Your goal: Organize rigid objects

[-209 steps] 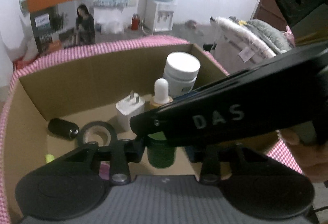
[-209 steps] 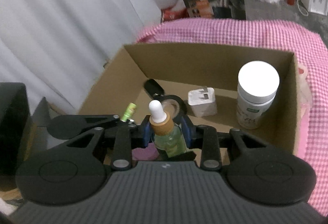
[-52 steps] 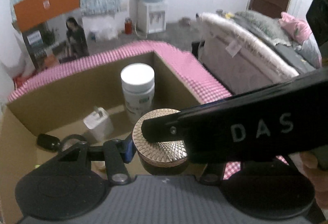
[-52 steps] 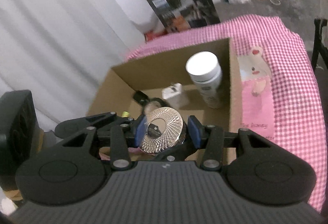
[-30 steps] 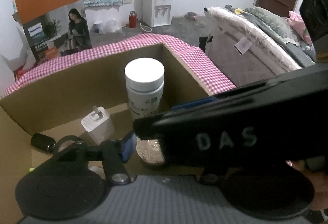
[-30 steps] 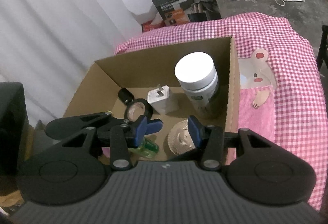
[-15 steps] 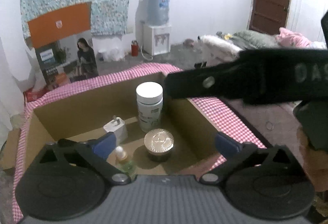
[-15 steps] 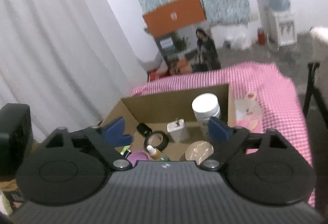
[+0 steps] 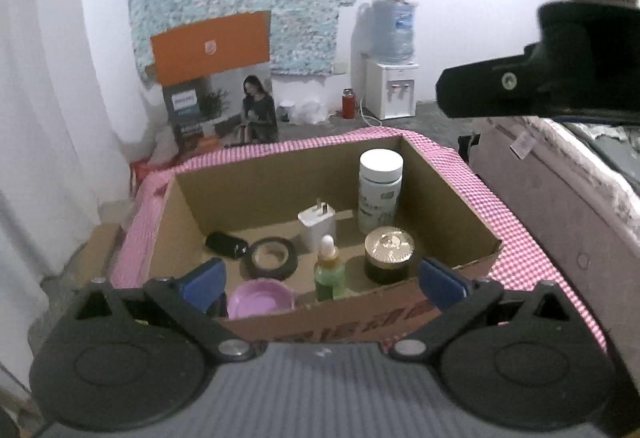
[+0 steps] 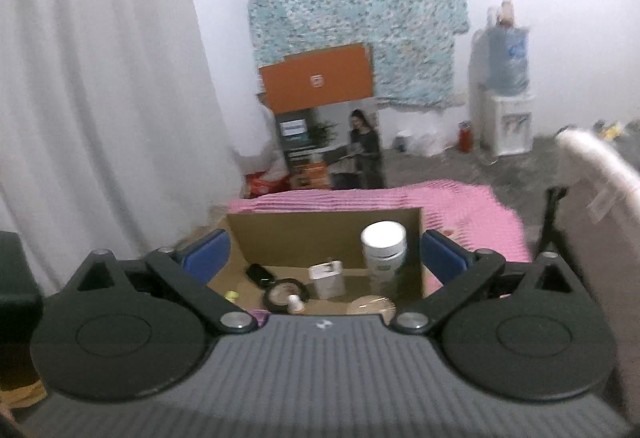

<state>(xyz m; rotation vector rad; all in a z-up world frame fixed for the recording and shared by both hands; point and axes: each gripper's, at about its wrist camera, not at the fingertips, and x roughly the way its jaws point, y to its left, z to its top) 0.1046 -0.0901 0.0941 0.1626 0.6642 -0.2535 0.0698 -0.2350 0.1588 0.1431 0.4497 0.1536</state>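
Observation:
An open cardboard box [image 9: 452, 197] holds a white-capped jar [image 9: 380, 193], a white charger [image 9: 318, 224], a black tape roll [image 9: 272, 258], a green dropper bottle [image 9: 330, 270], a gold-lidded dark jar [image 9: 390, 252], a pink lid [image 9: 260, 298] and a small black object [image 9: 224, 244]. My left gripper [image 9: 322, 278] hangs open above the box's near wall with nothing between its fingers. My right gripper [image 10: 324, 254] is raised further back from the box [image 10: 320, 234]. Its jaws are opening and hold nothing. One of its black fingers [image 9: 520, 85] crosses the upper right of the left wrist view.
The box sits on a pink checked cloth [image 9: 520, 250]. A padded bed edge [image 9: 560, 197] runs along the right. Behind stand an orange printed carton [image 9: 216, 93] and a water dispenser [image 9: 390, 69]. A white curtain [image 10: 100, 97] hangs at left.
Both grippers let go of the gold-lidded jar, which now stands in the box. Both opened wide and drew back and up, so the box looks smaller and lower.

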